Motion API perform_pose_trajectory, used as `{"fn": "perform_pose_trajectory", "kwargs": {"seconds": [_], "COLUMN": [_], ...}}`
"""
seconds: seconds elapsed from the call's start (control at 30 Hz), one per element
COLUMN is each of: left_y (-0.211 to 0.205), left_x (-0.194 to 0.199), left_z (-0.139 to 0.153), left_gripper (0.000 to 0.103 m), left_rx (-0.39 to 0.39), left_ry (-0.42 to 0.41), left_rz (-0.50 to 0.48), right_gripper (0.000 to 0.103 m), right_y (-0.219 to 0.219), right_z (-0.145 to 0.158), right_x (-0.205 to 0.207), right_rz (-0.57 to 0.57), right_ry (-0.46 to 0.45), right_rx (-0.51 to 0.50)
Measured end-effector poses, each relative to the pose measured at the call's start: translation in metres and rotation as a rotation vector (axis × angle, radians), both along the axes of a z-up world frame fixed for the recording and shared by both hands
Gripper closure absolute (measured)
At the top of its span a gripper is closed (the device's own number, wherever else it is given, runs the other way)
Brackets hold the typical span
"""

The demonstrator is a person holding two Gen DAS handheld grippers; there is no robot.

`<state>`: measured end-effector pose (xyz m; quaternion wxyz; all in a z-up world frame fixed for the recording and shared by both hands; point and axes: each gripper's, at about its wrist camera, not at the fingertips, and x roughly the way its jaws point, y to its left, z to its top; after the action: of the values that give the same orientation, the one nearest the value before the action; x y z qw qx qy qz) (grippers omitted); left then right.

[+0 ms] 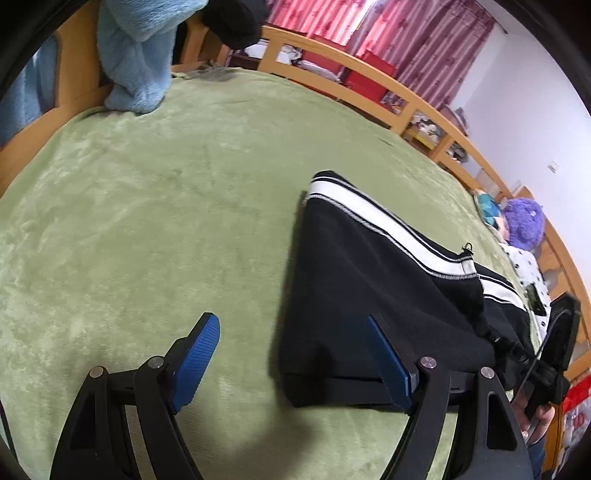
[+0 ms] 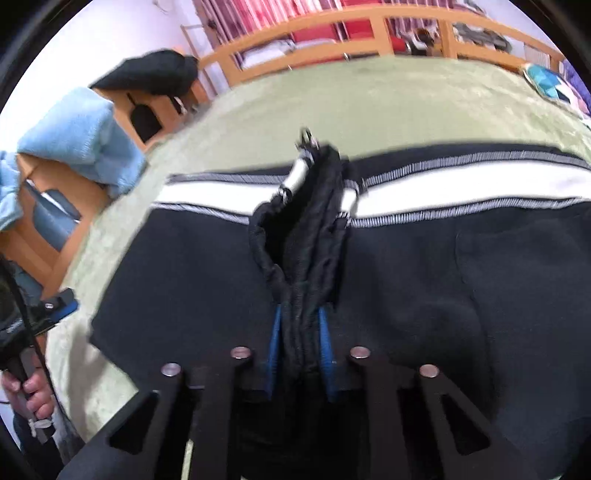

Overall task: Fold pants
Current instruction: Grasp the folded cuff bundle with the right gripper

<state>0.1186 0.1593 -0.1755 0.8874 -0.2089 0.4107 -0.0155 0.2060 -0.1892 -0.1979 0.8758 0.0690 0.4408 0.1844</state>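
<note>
Black pants (image 1: 354,280) with a white side stripe lie folded on the green blanket (image 1: 166,206). My left gripper (image 1: 291,332) is open and empty, low over the blanket, its right finger (image 1: 388,354) against the near fold of the pants. In the right wrist view my right gripper (image 2: 300,325) is shut on a bunched black edge of the pants (image 2: 192,266), which stands up between the blue pads (image 2: 325,343) with a white stripe and a metal ring at its top. The right gripper also shows at the right edge of the left wrist view (image 1: 546,362).
A light blue fleece (image 1: 136,48) and a dark garment (image 1: 236,18) hang on the wooden bed frame (image 1: 332,66) at the far left. A purple plush (image 1: 524,221) and a spotted cloth (image 1: 528,266) lie by the right rail. Red curtains hang behind.
</note>
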Motion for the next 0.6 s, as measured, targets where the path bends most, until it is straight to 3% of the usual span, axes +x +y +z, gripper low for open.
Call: {"fn": "perform_pose_trajectory", "kwargs": {"seconds": [0.17,0.3,0.43,0.5,0.6], "left_y": [-0.008,-0.018,-0.020,-0.020,-0.018], "left_x": [0.002,0.011,0.016,0.018,0.021], "left_z": [-0.006,-0.023,-0.034,-0.035,-0.033], "left_gripper": [0.024,0.024,0.024,0.024,0.024], "left_rx": [-0.080,-0.123,-0.146,-0.148,-0.141], "left_ry": [0.011,0.064,0.095,0.092,0.088], "left_rz": [-0.044,-0.060,-0.057,-0.061,-0.058], "right_gripper": [0.086,0.078,0.068,0.068,0.069], "right_y": [-0.021,-0.016,-0.020,-0.028,-0.022], "right_z": [0.021,-0.014,0.000,0.015,0.029], "right_x": [-0.013,-0.003,-0.011,-0.013,-0.002], "right_rz": [-0.052,-0.051,-0.060,-0.100,-0.068], "right_ry": [-0.063,0.068,-0.002,-0.061,-0.118], "right_rx": [0.028,-0.012,-0.050,-0.034,-0.067]}}
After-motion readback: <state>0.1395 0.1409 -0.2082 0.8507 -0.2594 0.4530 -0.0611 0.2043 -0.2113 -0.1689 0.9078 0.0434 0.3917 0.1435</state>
